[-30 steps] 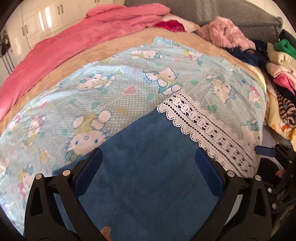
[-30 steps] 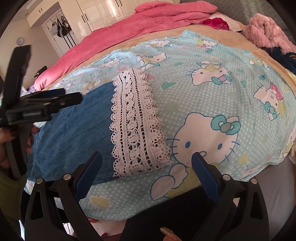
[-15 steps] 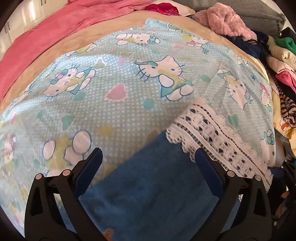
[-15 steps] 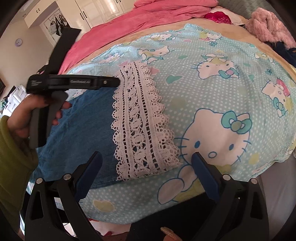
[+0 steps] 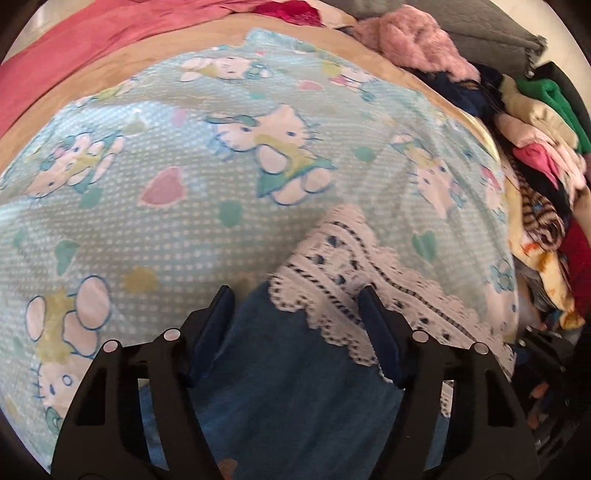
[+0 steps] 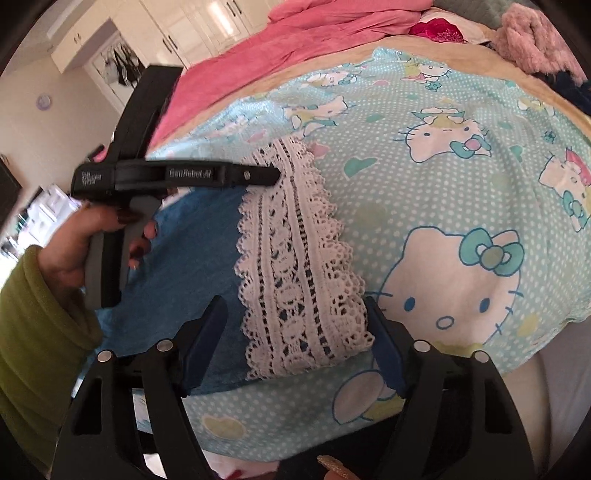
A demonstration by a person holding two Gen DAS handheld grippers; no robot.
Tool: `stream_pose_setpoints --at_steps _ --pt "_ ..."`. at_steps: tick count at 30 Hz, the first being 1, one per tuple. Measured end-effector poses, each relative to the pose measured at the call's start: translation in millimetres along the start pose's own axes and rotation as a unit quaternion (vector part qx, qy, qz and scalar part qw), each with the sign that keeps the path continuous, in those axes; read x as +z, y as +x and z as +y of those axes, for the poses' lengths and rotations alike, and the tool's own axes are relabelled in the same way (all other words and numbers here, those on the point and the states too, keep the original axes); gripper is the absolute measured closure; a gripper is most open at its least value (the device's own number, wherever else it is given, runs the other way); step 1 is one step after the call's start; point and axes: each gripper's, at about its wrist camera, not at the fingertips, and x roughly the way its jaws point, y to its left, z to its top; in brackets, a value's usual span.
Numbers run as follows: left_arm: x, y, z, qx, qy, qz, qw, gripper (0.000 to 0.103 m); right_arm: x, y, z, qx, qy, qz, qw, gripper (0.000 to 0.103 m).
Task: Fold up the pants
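Observation:
Blue denim pants (image 5: 280, 373) with a white lace hem (image 5: 354, 280) lie flat on a light blue cat-print blanket (image 5: 177, 147). My left gripper (image 5: 297, 314) is open, its fingers straddling the far corner where denim meets lace. In the right wrist view the pants (image 6: 184, 258) and lace hem (image 6: 295, 266) lie ahead; my right gripper (image 6: 295, 325) is open over the near end of the lace. The left gripper (image 6: 177, 175) shows there from the side, held by a hand, its tip at the lace's far end.
A pink quilt (image 5: 92, 44) lies along the far side of the bed. A heap of mixed clothes (image 5: 535, 147) lines the right edge, with a fuzzy pink garment (image 5: 413, 44) at the back. White cupboards (image 6: 147, 29) stand beyond the bed.
Both grippers have moved forward over the pants toward the lace hem. Their jaws have narrowed but stay open. The left gripper now reaches the lace's far end.

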Motion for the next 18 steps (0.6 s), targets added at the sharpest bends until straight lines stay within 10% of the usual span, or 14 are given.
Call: stream_pose_setpoints --at_steps 5,8,18 --pt "-0.9 4.7 3.8 -0.011 -0.011 -0.009 0.9998 0.041 4.0 5.3 0.5 0.020 0.004 0.005 1.000 0.032" --pt "-3.5 3.8 6.2 -0.015 -0.030 -0.019 0.9993 0.041 5.7 6.4 -1.0 0.040 0.013 0.001 0.999 0.056" --pt "-13.2 -7.8 17.0 -0.051 -0.078 -0.045 0.9946 0.082 8.7 2.6 0.1 0.087 0.017 -0.015 0.996 0.075"
